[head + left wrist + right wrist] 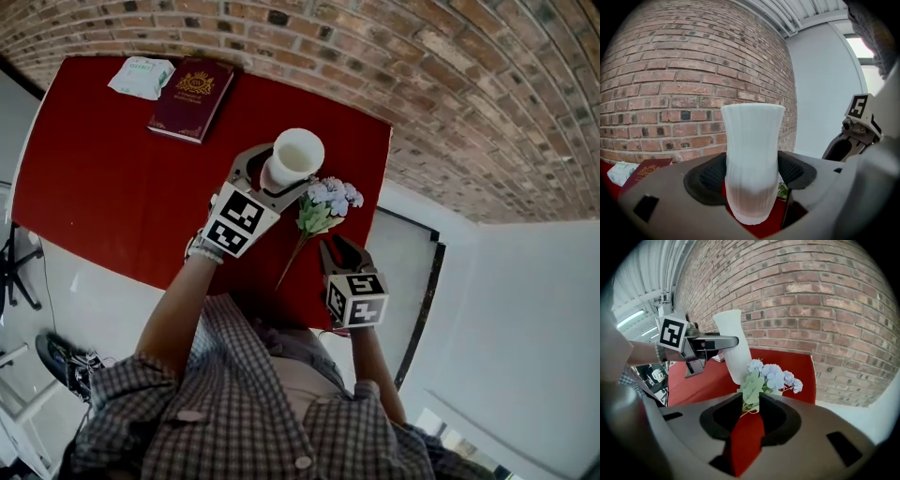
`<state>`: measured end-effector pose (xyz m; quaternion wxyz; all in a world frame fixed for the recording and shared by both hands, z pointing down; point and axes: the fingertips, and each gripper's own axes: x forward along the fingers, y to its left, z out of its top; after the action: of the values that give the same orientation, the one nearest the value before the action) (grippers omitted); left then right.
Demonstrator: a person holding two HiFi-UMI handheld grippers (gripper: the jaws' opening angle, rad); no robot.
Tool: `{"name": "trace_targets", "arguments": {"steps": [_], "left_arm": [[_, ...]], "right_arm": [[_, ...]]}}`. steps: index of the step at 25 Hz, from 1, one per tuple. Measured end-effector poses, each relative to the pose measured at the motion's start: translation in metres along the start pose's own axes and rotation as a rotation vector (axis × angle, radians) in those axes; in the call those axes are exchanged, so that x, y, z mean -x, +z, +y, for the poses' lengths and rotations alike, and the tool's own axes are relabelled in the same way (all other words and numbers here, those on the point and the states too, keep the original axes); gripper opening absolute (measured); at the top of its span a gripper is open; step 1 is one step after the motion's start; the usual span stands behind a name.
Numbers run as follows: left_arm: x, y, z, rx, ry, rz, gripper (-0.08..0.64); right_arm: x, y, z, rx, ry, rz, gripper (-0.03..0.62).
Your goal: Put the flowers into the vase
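Red desk (103,178) against a brown brick wall (469,84) in the head view. White ribbed vase (295,157) stands upright toward the desk's far right corner, and the left gripper (287,171) has a jaw on each side of it. Bunch of pale blue artificial flowers with green leaves (328,199) lies flat by the right edge, just beside the vase, blooms toward the far edge, thin stem running back toward the near edge. Right gripper (339,251) sits low over the near right part of the desk, tips just beside the stem, right of it. Maroon hardcover book with gold emblem (192,98) lies at the far edge. White and green tissue pack (141,77) is at the far left corner, next to the book. Checked shirt sleeve (187,394) fills the bottom.

Left gripper view: both black pads press the vase's lower half and the claw holds it. Vase is upright, brick wall behind. Book and tissue pack show low left. Right gripper's marker cube shows at far right.

Right gripper view: claw is narrowly apart and grips nothing, with red desk visible down the gap. Flowers lie on the desk just past the tips, and their leaves show in the opening. I can't tell if the pads touch the leaves. Vase in the left gripper is behind the blooms.
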<state>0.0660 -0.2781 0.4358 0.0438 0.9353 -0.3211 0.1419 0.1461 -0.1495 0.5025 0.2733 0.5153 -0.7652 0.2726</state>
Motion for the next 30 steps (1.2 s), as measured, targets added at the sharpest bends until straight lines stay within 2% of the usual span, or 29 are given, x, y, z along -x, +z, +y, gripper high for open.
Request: {"name": "trace_targets", "arguments": {"steps": [6, 12, 15, 18, 22, 30], "left_arm": [[-0.001, -0.001, 0.0, 0.007, -0.005, 0.009, 0.353], [-0.001, -0.001, -0.001, 0.011, -0.005, -0.001, 0.353], [-0.001, 0.0, -0.002, 0.006, -0.011, -0.008, 0.353], [-0.001, 0.001, -0.001, 0.001, -0.012, -0.01, 0.353], [-0.001, -0.001, -0.003, 0.006, -0.009, -0.01, 0.353], [-0.002, -0.001, -0.002, 0.011, 0.001, -0.017, 0.353]], "right_arm": [[-0.035, 0.004, 0.002, -0.017, 0.022, 0.058, 0.264], [-0.075, -0.008, 0.002, 0.003, 0.013, 0.144, 0.31], [-0.085, -0.012, -0.003, 0.022, -0.022, 0.173, 0.305], [-0.093, -0.014, -0.007, 0.043, -0.048, 0.187, 0.245], [-0.1, -0.021, -0.007, 0.02, -0.015, 0.206, 0.226], [-0.093, -0.014, -0.002, -0.091, 0.035, 0.119, 0.098]]}}
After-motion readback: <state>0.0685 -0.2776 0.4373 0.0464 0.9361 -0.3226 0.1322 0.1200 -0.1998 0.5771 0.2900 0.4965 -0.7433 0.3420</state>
